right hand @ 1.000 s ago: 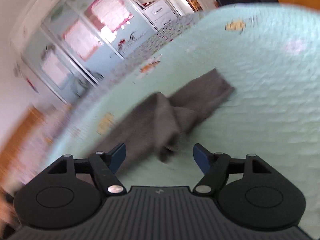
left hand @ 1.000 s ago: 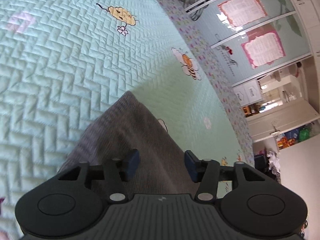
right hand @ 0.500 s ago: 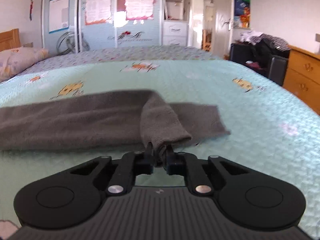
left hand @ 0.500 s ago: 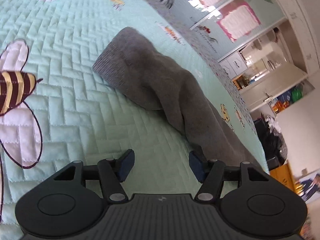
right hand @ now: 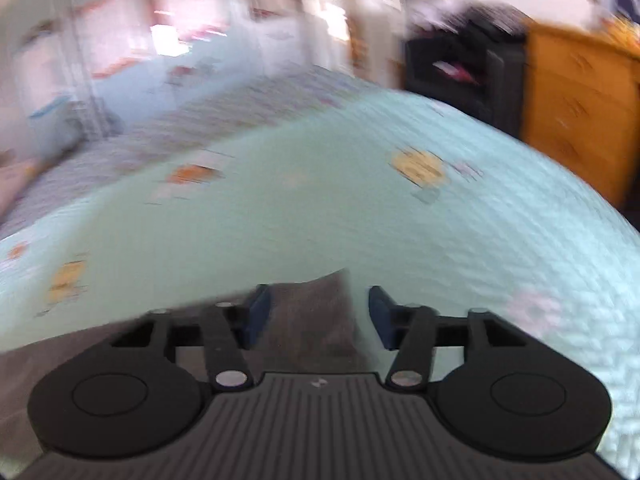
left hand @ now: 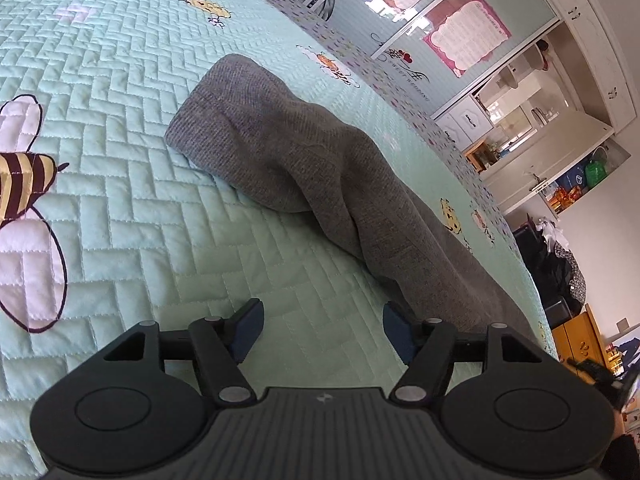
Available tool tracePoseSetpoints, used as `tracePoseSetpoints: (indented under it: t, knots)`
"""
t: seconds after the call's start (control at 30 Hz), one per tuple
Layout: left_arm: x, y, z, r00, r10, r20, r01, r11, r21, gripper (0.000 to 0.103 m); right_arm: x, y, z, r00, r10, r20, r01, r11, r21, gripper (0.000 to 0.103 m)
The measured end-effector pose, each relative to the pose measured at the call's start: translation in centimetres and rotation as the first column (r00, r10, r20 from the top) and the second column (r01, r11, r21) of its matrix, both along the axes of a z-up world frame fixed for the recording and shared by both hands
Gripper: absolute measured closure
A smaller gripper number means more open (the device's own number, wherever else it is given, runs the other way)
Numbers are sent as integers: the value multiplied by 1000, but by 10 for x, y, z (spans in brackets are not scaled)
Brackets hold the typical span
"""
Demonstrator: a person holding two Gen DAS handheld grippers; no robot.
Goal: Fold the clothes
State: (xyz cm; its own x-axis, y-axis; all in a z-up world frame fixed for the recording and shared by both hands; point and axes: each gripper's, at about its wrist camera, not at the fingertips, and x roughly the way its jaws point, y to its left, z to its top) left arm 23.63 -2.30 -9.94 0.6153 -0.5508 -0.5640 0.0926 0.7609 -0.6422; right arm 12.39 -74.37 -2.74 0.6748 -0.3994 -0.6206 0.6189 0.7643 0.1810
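Note:
A grey knitted garment (left hand: 320, 168) lies on the mint quilted bedspread (left hand: 120, 184), stretched from the upper middle down to the lower right of the left wrist view. My left gripper (left hand: 323, 330) is open over bare quilt, with its right finger close beside the garment's near edge. In the blurred right wrist view my right gripper (right hand: 319, 314) is open, and an end of the grey garment (right hand: 312, 312) lies under and between its fingers, not pinched.
The bedspread carries bee and flower prints (left hand: 16, 184). Wardrobe doors with pink posters (left hand: 464, 36) stand past the far bed edge. A dark chair heaped with clothes (left hand: 556, 264) and a wooden dresser (right hand: 576, 88) stand beside the bed.
The right gripper, shut on a fold of the garment half a second ago, has opened and let it go while moving fast. The left gripper stayed open and shifted slightly.

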Motion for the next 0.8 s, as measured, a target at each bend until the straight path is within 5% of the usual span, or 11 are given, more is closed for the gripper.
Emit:
tracePoseSetpoints:
  t: [0.3,0.4,0.43,0.47,0.5,0.53,0.57,0.7,0.8]
  knots:
    - [-4,1,0,1000,6,17,-6,1000,-23,33,-51,72,-29,956,68,286,-86,995,50,44]
    - [-11,4,0,999,33,31,-32,999,-29,33,-32,82,-30,927,110,358,-156,983,101,22]
    - [-13,6,0,999,41,36,-40,999,-31,32,-20,83,-38,934,121,335,-177,974,139,14]
    - [-16,7,0,998,50,40,-49,998,-33,32,-7,83,-46,947,131,293,-188,966,176,17]
    - [-18,8,0,997,59,45,-57,998,-35,32,6,87,-55,976,125,179,-160,968,193,25]
    - [-22,9,1,996,66,68,-65,998,-11,31,8,98,-54,987,101,123,-119,981,151,46]
    - [-25,10,2,993,76,94,-79,997,22,31,8,111,-52,992,83,91,-93,990,110,46]
    - [-35,11,0,976,133,173,-149,985,86,28,-18,194,-20,929,239,282,-260,965,39,41]
    - [-41,16,-2,965,165,202,-185,979,85,28,-15,277,-8,835,433,340,-479,876,62,38]
